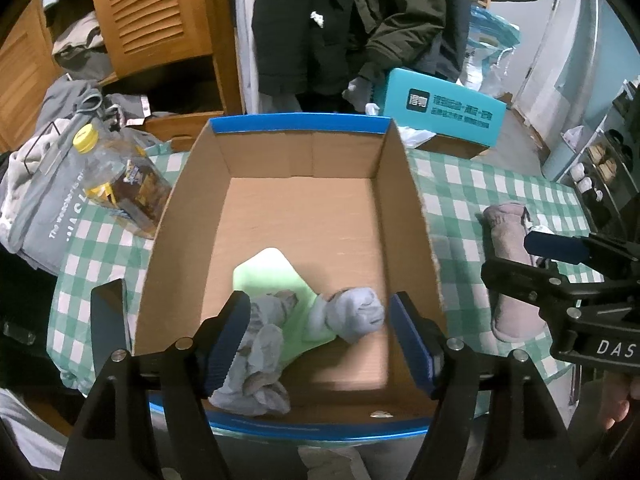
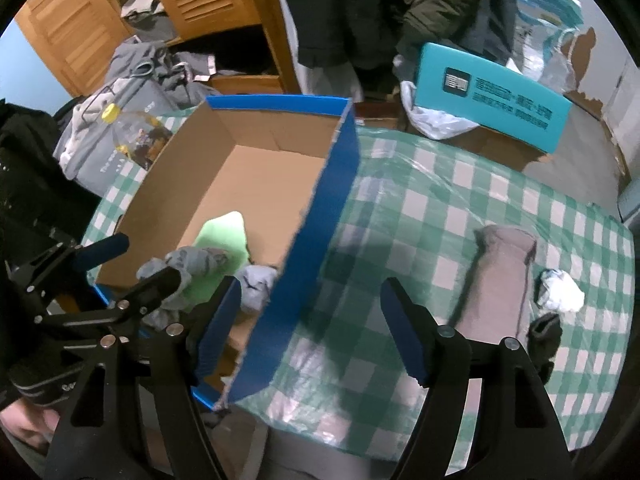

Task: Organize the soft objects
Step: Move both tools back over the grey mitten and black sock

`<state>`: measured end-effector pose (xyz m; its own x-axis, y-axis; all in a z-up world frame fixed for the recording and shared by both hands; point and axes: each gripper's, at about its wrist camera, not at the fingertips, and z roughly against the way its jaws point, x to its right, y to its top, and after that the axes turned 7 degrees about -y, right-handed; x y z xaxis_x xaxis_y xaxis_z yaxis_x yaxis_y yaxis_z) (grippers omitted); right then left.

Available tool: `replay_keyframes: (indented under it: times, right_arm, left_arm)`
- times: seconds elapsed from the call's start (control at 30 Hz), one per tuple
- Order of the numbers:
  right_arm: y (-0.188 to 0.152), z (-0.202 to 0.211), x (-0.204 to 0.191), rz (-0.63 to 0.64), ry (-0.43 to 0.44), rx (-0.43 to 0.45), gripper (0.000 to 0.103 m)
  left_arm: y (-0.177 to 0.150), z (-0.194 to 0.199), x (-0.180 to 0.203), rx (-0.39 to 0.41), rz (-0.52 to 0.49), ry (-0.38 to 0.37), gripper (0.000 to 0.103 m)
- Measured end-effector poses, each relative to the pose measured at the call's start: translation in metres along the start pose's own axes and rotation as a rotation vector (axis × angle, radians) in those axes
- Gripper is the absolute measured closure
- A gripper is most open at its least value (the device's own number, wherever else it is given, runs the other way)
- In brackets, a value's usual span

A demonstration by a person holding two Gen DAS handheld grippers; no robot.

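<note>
An open cardboard box with blue outer walls (image 1: 404,184) (image 2: 320,216) stands on the green checked table. Inside it lie a light green cloth (image 1: 272,276) (image 2: 224,236) and grey socks (image 1: 352,312). My left gripper (image 1: 318,336) is open over the box's near end; a crumpled grey sock (image 1: 260,344) rests against its left finger. My right gripper (image 2: 310,328) is open and empty, straddling the box's right wall. A mauve-grey folded cloth (image 1: 508,264) (image 2: 500,276) lies on the table to the right of the box.
A bottle with a yellow cap (image 1: 116,172) and a grey bag (image 1: 44,208) lie left of the box. A teal box (image 2: 492,100) stands behind. A white crumpled wad (image 2: 560,292) and a dark item (image 2: 544,336) lie by the mauve cloth.
</note>
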<state>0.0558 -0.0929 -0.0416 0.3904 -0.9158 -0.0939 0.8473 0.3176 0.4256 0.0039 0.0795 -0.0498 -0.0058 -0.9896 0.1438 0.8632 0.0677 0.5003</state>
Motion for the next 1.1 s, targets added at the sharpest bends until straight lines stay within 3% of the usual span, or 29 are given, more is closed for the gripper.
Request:
replay_keyframes:
  times: [1.1]
  right_arm:
    - [-0.042,0.024,0.101,-0.139,-0.107,0.024,0.026]
  left_arm:
    - [0.000,-0.009,0.097,-0.021,-0.184,-0.014,0.023]
